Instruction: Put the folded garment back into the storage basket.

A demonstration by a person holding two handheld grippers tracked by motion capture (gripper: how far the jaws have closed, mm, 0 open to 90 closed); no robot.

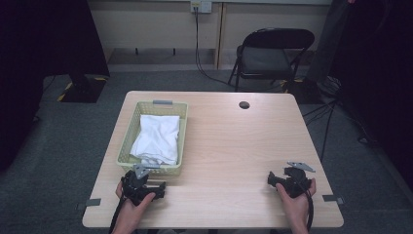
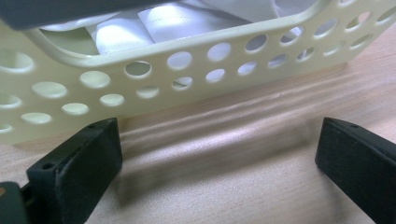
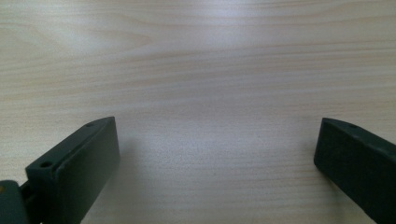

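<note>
left hand-held gripper [image 2: 217, 154] spread – facing basket [image 2: 154, 70] | right hand-held gripper [image 3: 217, 154] spread | labels – seemingly unreadable

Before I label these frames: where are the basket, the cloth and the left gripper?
basket [image 1: 125, 139], high view, left wall.
cloth [image 1: 157, 136], high view, middle of the fabric.
left gripper [image 2: 217, 154], left gripper view, midway between its tips.

A pale yellow-green plastic basket [image 1: 127, 134] with round holes in its walls sits left of the frame's center, long side running away from the viewer. A crumpled white cloth [image 1: 157, 138] lies inside it.
</note>
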